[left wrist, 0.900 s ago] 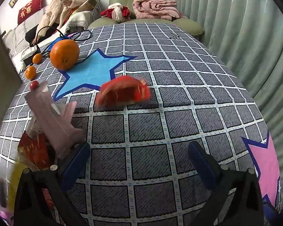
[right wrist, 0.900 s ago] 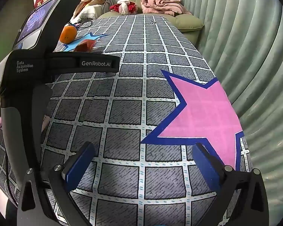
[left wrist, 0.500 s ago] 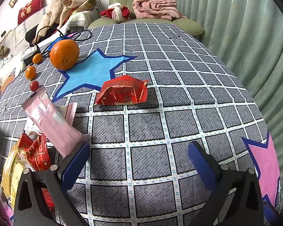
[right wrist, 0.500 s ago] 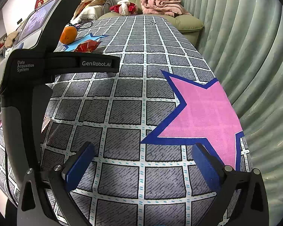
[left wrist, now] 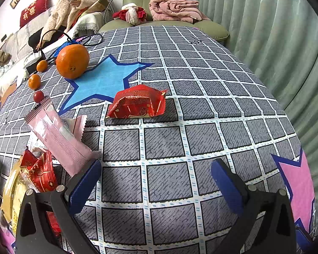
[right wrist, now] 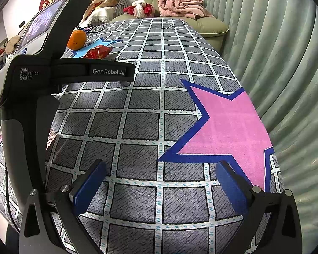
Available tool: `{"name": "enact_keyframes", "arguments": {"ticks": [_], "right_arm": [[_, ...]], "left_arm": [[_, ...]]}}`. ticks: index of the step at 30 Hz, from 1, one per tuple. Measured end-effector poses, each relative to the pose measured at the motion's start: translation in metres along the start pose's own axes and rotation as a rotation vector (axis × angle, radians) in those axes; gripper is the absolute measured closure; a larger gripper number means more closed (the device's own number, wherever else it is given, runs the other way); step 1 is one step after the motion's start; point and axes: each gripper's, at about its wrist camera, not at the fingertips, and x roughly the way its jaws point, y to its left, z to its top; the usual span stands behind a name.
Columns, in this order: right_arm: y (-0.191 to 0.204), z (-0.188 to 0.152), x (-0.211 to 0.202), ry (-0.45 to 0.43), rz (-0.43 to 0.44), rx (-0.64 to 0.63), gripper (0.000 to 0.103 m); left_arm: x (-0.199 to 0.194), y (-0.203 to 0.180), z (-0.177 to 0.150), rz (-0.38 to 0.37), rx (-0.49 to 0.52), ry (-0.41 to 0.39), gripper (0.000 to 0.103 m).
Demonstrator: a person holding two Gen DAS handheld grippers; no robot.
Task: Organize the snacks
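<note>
Snacks lie on a bench (left wrist: 201, 110) covered in a grey checked cloth with coloured stars. One red foil packet (left wrist: 137, 102) sits alone toward the middle of the bench, just off the lower point of the blue star (left wrist: 108, 80); it is crinkled and puffed, with crimped ends and pale printing, and its long axis runs across the bench, one crimped end toward the curtain-side edge. Nearer the left edge, a pale pink wrapper (left wrist: 57, 139) lies long and flat with serrated ends, its long axis slanting from the far left toward the near middle, its near end just beside the left gripper's (left wrist: 155, 182) left finger. Under and beside it are more red packets (left wrist: 39, 173) and a yellow packet (left wrist: 10, 199), crowded at the near left corner. A large orange (left wrist: 72, 61) stands on the blue star's far arm, with two small oranges (left wrist: 34, 81) and a small red fruit (left wrist: 38, 96) along the left edge.

Both pairs of jaws are spread wide with nothing between them. The right gripper (right wrist: 161, 182) hangs over bare cloth at the near point of the pink star (right wrist: 226, 124), close to the curtain-side edge.
</note>
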Motion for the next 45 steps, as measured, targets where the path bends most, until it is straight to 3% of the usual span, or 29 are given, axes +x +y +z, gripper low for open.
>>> {"name": "enact_keyframes", "arguments": {"ticks": [20,45], "right_arm": [[-0.0002,-0.0006,-0.0032,0.036,0.031,0.011,0.000],[-0.0015,-0.0029,-0.0058,-0.003,0.019,0.002,0.000]], "left_arm": [[0.0000,0.0001,-0.0002,0.000,0.000,0.000,0.000],[0.0000,0.0000,0.0000,0.000,0.000,0.000,0.000]]}}
